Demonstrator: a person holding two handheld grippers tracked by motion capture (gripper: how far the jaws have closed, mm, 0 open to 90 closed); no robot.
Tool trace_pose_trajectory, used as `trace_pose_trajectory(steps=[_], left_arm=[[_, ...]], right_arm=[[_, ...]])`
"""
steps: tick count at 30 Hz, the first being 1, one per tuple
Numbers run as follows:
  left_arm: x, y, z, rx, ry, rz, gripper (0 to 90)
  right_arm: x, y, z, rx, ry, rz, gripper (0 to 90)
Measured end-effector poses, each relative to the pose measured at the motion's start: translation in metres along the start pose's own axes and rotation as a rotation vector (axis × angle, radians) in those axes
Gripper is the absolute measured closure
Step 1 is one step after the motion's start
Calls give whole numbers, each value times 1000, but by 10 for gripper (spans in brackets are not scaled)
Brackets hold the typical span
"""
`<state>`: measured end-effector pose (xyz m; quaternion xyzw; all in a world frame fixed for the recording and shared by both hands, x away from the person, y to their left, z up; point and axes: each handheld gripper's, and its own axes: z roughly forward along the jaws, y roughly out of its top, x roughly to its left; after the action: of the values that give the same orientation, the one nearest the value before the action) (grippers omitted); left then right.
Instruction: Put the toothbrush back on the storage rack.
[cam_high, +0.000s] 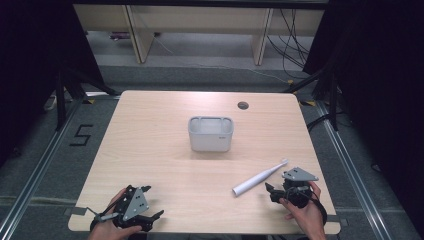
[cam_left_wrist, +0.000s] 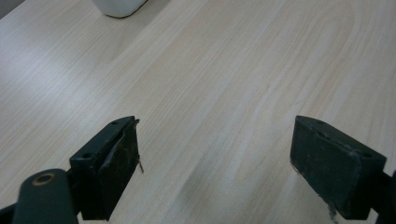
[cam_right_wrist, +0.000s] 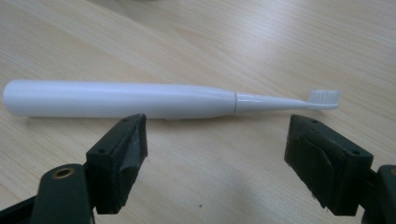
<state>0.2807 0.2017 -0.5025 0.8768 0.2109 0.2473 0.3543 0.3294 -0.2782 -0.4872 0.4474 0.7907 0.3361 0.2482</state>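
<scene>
Lying flat on the wooden table (cam_high: 150, 150), a white electric toothbrush (cam_high: 259, 177) rests at the near right, its bristled head angled toward the far right edge and its thick handle end pointing back toward the table's middle. Just beside it, the right gripper (cam_right_wrist: 215, 163) sits low over the tabletop with its jaws spread wide and empty; in the right gripper view the brush stretches crosswise just beyond the jaw tips, not yet between them. Farther up the table, well apart from the brush, stands a white holder cup (cam_high: 210, 133), upright and open at the top. At the near left corner the left gripper (cam_left_wrist: 215, 163) waits, its jaws likewise wide apart over bare wood. The step in hand appears to be the approach for a pick-up. The next move would likely call for easing the right gripper forward until the jaws straddle the handle, then turning them so they close across its thick part.
</scene>
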Motion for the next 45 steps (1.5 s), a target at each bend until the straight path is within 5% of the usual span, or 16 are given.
trace_pose_trajectory(steps=[3, 11, 15, 25, 27, 32, 45], left_arm=[[0, 0, 0, 3, -10, -1, 150], [0, 0, 0, 3, -11, 0, 150], [1, 0, 0, 5, -9, 0, 150], [0, 0, 0, -7, -5, -9, 150], [0, 0, 0, -10, -6, -12, 150], [0, 0, 1, -10, 12, -8, 150], [2, 0, -1, 0, -4, -1, 150]], right_arm=[[2, 1, 0, 10, 17, 27, 219], [3, 8, 1, -38, 17, -21, 255], [7, 15, 3, -57, 58, -19, 299], [14, 33, 5, -103, 96, -25, 584], [19, 34, 7, -80, 121, 15, 627], [25, 41, 13, -93, 136, -75, 749], [43, 51, 27, -67, 191, -145, 900]])
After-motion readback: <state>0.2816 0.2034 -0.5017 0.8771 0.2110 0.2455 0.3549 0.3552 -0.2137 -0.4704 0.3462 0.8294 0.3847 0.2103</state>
